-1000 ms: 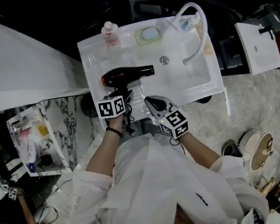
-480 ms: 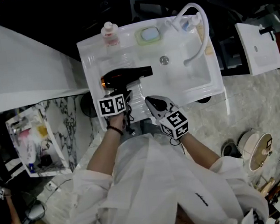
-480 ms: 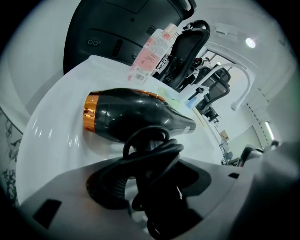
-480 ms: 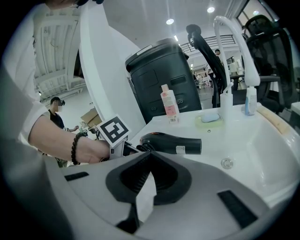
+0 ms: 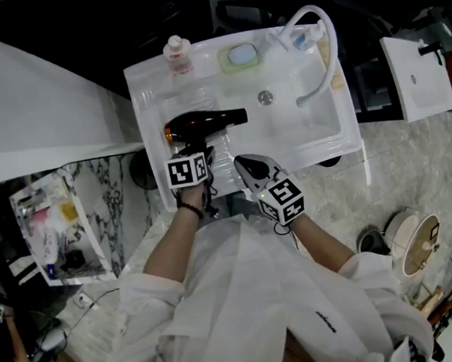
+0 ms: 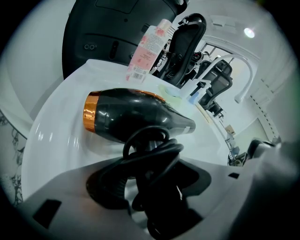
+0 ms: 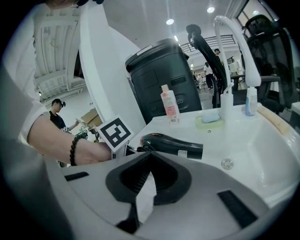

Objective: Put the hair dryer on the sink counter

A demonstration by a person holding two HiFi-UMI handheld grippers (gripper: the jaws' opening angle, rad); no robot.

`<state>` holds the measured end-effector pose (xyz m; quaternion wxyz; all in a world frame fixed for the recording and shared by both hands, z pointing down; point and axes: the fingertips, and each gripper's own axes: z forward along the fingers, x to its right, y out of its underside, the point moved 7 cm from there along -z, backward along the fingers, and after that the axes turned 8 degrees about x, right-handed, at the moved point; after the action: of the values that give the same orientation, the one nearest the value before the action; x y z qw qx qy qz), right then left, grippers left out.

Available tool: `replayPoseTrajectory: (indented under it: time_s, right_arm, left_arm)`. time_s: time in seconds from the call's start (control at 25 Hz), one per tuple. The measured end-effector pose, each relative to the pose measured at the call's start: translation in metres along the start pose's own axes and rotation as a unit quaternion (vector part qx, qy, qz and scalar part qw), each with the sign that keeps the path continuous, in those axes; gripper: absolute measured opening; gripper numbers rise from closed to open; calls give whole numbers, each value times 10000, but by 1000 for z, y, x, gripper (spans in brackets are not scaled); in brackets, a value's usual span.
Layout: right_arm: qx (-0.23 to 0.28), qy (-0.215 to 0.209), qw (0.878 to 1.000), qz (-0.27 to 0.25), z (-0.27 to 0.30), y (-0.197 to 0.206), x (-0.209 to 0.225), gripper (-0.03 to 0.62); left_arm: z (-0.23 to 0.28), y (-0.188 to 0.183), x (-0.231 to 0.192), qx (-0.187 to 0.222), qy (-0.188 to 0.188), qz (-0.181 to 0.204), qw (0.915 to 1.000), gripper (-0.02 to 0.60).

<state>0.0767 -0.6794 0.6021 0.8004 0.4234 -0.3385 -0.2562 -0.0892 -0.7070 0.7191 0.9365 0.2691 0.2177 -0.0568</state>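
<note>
The black hair dryer (image 5: 204, 123) with a copper rear ring lies on the flat left part of the white sink counter (image 5: 147, 104), nozzle pointing right toward the basin. My left gripper (image 5: 195, 150) is at its handle. In the left gripper view the handle and coiled cord (image 6: 152, 154) fill the space between the jaws, with the dryer body (image 6: 136, 115) just ahead. My right gripper (image 5: 246, 167) hovers shut and empty over the counter's front edge, to the right of the dryer (image 7: 173, 145).
A pink bottle (image 5: 177, 54) and a soap dish (image 5: 240, 56) stand at the counter's back. The faucet (image 5: 320, 42) arches over the basin (image 5: 312, 123) on the right. A clear bin of toiletries (image 5: 54, 226) sits on the floor, left.
My left gripper's marker cube has shifted slightly right. The hair dryer stays in almost the same place on the counter. The right gripper has not moved.
</note>
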Motion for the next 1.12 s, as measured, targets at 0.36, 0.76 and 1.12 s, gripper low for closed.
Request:
replayPoseTrajectory:
  time_s: [0.36,0.76,1.12]
  right_arm:
    - [-8,3,10000,23,-3,2,0,18]
    - [-15,27,10000,33,-5,2,-3,17]
    - [-33,3,10000,25,-10,5,-7,17]
  left_arm:
    - [2,5,7,32,-293,420,9987,298]
    - [3,5,10,-13,-483,654,9967,301]
    - [2,5,11,4,-386,633,9972,301]
